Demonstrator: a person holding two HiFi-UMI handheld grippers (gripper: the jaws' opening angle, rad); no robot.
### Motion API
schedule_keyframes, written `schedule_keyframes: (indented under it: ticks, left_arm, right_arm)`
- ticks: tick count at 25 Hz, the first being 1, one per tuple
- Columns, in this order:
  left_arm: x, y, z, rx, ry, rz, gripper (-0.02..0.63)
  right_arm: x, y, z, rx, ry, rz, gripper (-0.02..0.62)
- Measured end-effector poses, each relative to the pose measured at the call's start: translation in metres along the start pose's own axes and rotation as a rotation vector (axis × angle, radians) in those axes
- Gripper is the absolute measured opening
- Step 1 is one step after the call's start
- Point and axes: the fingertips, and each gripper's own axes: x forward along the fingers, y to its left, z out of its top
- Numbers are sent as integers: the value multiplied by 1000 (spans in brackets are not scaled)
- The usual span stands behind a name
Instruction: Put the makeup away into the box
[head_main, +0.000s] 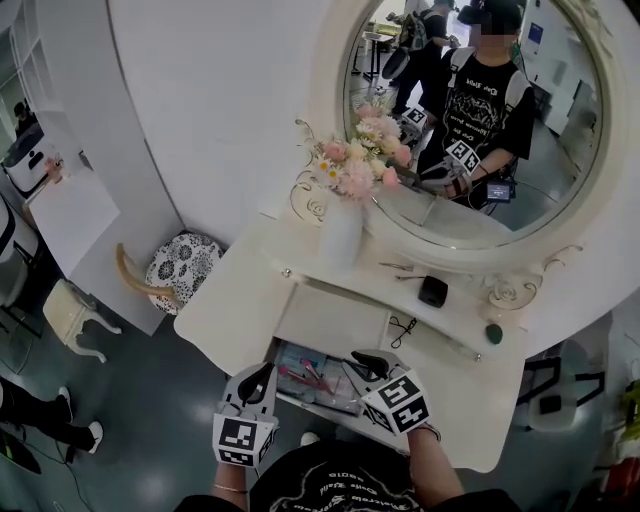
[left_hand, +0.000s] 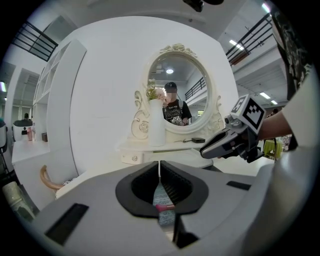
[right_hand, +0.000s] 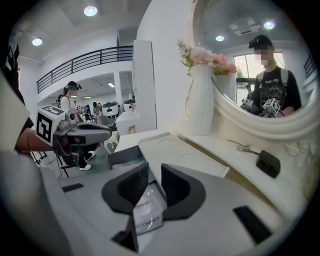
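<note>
The white vanity table (head_main: 250, 290) has its front drawer (head_main: 318, 378) pulled out, with pink makeup sticks and clear packets inside. My left gripper (head_main: 262, 375) hovers over the drawer's left end. Its jaws are shut with the tips touching and hold nothing (left_hand: 159, 167); a pink lipstick (left_hand: 162, 205) lies in the drawer below them. My right gripper (head_main: 365, 360) hangs over the drawer's right part. It is open with an empty gap (right_hand: 154, 175), and a clear packet (right_hand: 147, 210) shows beneath it. On the tabletop lie a black compact (head_main: 432, 291), metal tweezers (head_main: 400, 268) and a dark round item (head_main: 494, 333).
A white vase of pink flowers (head_main: 340, 230) stands before the oval mirror (head_main: 480, 120). A thin black loop (head_main: 402, 327) lies on the table's raised flap. A stool with a patterned cushion (head_main: 185, 260) sits left of the table, and a white chair (head_main: 75, 310) further left.
</note>
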Motion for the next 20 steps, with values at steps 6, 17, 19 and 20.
schedule_keyframes:
  ticks: [6, 17, 19, 20]
  left_arm:
    - [4, -7, 2, 10, 0, -29, 23]
    - [13, -33, 4, 6, -7, -121, 23]
    - [14, -38, 3, 9, -7, -133, 23]
    - [15, -40, 3, 10, -6, -137, 23]
  right_arm:
    - [-20, -19, -13, 43, -22, -76, 87]
    - [-53, -37, -28, 98, -71, -188, 67]
    - [-59, -41, -31, 103, -77, -213, 52]
    - [-62, -42, -33, 108, -79, -223, 48]
